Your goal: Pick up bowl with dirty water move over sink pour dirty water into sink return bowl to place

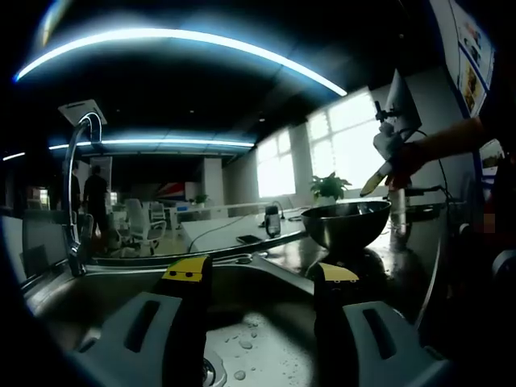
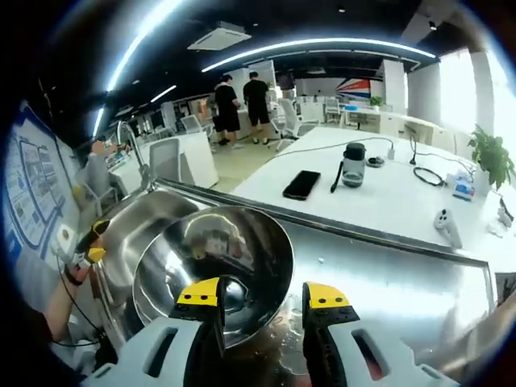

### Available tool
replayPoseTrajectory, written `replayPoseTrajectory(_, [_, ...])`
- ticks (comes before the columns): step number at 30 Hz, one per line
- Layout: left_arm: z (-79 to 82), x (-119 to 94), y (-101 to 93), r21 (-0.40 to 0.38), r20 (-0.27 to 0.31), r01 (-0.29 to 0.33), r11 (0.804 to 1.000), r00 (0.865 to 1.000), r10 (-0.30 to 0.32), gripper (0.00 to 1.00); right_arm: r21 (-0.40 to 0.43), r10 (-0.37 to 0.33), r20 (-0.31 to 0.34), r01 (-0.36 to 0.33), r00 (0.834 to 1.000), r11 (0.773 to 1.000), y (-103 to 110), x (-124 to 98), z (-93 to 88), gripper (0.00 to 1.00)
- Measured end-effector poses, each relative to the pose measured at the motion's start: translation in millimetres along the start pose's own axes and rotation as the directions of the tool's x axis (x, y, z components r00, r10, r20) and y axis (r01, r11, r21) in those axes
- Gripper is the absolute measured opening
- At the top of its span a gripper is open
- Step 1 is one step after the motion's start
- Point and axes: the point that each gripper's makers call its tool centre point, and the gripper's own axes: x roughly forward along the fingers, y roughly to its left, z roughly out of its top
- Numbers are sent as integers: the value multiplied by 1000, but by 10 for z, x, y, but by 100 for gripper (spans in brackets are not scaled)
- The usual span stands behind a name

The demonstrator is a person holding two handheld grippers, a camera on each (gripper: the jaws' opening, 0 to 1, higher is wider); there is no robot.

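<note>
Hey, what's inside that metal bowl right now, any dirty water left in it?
In the right gripper view the bowl sits at the edge of the sink, showing only shiny reflective walls. I cannot make out water. The right hand-held gripper covers part of its near rim and bottom.

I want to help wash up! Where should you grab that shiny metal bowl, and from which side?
Grab the metal bowl by its thin rim, the edge nearest the right gripper. One jaw would go inside and one outside, coming from the counter side. The rounded, slippery body gives nothing else to pinch.
</note>
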Motion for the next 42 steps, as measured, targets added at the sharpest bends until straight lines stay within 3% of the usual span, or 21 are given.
replayPoseTrajectory(2, [0,0,7,1,1,-2,1000,1000,2,49,15,-6,-26,6,1000,1000,-25,19,20,24])
replayPoseTrajectory(19, [-13,5,35,5,-3,-1,1000,1000,1,49,-3,-45,-148,45,988,999,-144,192,-90,19])
replayPoseTrajectory(25, [-15,3,48,5,-3,-4,1000,1000,4,49,59,-57,-204,70,977,996,-197,261,-175,16])
replayPoseTrajectory(32, [-8,-2,45,3,0,-4,1000,1000,4,49,49,-57,-234,71,970,996,-182,301,-197,15])
replayPoseTrajectory(42, [-1,-12,39,8,1,-5,1000,1000,5,48,65,-52,-316,76,947,995,-184,392,-326,13])
